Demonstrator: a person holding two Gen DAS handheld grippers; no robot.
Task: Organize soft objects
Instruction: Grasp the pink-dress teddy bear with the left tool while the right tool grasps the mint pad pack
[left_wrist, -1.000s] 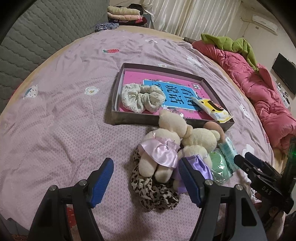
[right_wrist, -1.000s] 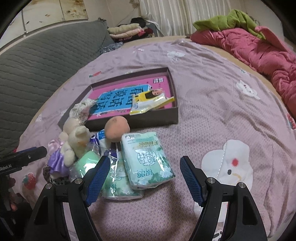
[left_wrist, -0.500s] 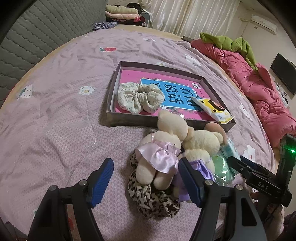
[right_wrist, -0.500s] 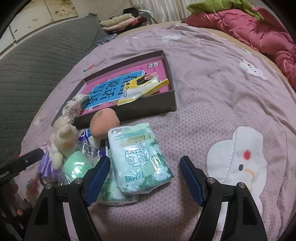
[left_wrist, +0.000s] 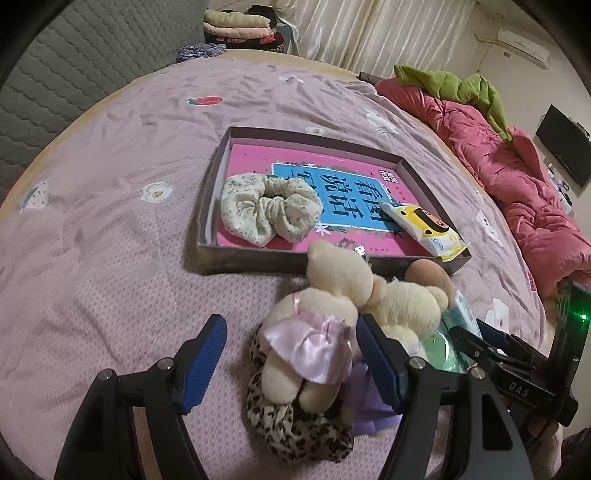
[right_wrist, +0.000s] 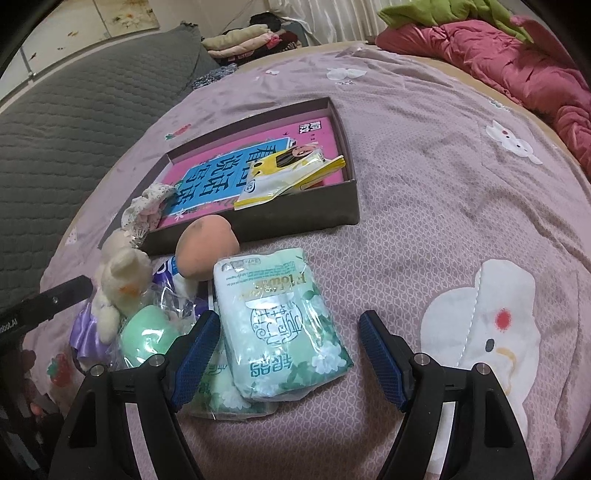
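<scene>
both grippers (left_wrist: 288, 360) (right_wrist: 290, 354) agape above bedspread (left_wrist: 110, 221)

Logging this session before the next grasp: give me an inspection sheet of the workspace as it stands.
Surface: lilac quilt on a bed.
Job's things: floral scrunchie and yellow wipes pack in the box; two plush bears, leopard scrunchie, peach sponge, green tissue packs outside it.
Clutter: nothing seen.
Grippers: left gripper open by the bears; right gripper open over the tissue packs.
Cables: nothing seen.
Surroundings: red duvet, folded clothes, curtains.
</scene>
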